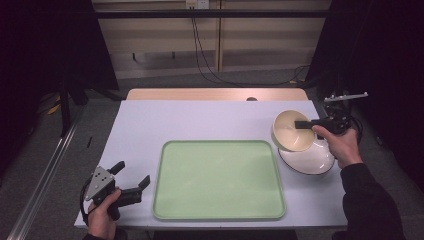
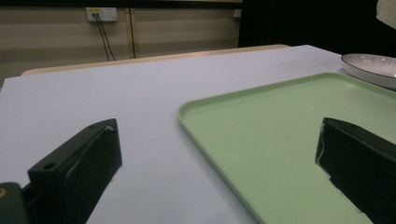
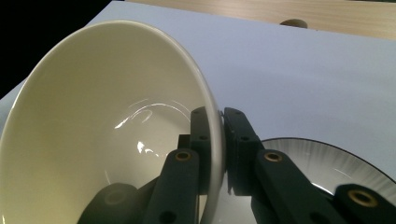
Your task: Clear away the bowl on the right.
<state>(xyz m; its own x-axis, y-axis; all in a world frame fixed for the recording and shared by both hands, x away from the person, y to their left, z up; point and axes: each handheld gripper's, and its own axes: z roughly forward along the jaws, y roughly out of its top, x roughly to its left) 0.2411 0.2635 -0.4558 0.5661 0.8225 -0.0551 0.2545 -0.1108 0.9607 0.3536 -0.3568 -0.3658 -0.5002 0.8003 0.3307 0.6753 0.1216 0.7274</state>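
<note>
While lifted: cream bowl tipped, clear of plate
right gripper: fingers pinch bowl wall, inside and outside
left gripper: fingers apart, idle beside tray, on surface

Right gripper clamped on the rim of a cream bowl, one jaw inside, one outside. Bowl tilted on its side, seemingly lifted above a dark-rimmed white plate. Behind, pale desk with a wooden edge.
</note>
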